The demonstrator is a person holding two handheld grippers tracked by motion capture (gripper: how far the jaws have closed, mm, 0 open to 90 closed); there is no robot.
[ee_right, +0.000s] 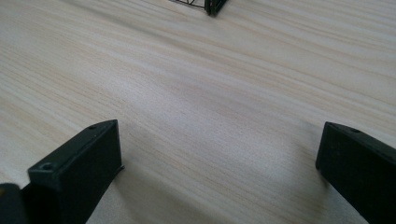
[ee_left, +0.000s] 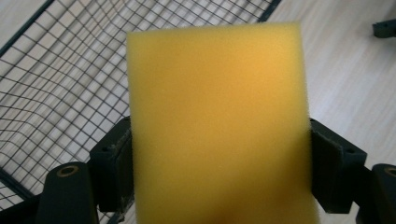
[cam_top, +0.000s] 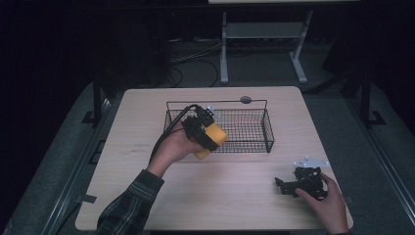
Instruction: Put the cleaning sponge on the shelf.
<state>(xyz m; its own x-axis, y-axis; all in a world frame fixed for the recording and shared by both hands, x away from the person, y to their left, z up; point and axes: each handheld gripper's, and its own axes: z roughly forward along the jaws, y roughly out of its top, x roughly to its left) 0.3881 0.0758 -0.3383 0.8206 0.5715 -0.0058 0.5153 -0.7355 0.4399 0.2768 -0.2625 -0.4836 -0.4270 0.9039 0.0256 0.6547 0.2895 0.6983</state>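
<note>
1. At the left of the table [cam_top: 147, 205], the person's left hand [cam_top: 171, 149] held the left gripper [cam_top: 208, 134] clamped on a yellow sponge [cam_top: 214, 139], just at the near-left corner of the black wire basket [cam_top: 244, 128].
2. In the left gripper view the sponge [ee_left: 219, 126] sat squarely between both pads [ee_left: 114, 163], which pressed its two side faces; basket mesh [ee_left: 56, 93] lay behind and below it.
3. Sponge looked light and soft, open-cell foam; it would likely compress under the jaws, not slip, not break. Best hold judged to be across the narrow sides near mid-length, as here.
4. Whether the sponge was over the basket or just outside its rim could not be told.
5. At the right, the right hand [cam_top: 328, 203] rested the right gripper [cam_top: 281, 185] on the tabletop, well apart from the basket.
6. In the right gripper view its jaws stood wide apart over bare wood [ee_right: 210, 93], holding nothing.
</note>
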